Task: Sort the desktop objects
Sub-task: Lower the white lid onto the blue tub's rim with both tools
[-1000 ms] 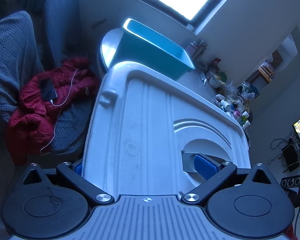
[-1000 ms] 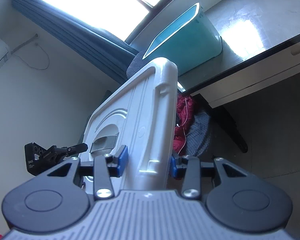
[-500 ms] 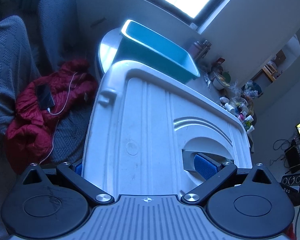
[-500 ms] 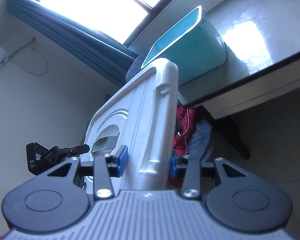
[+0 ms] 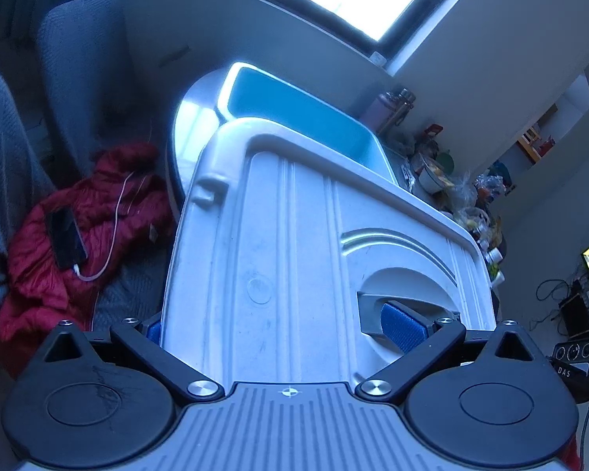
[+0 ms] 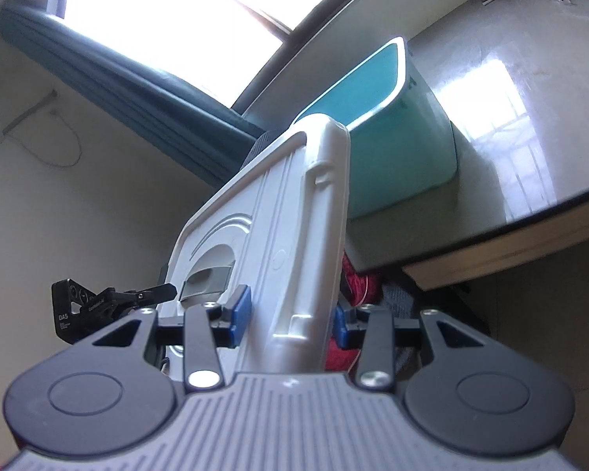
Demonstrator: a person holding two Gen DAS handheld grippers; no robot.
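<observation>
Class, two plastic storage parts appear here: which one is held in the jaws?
The white lid, clamped by both grippers; the teal bin sits free on the desk behind it.

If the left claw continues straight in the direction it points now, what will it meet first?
The left claw is shut on the white lid, so the lid's far edge leads. Beyond that edge lies the teal bin on the desk; it would probably be met first, though depth is unclear.
</observation>
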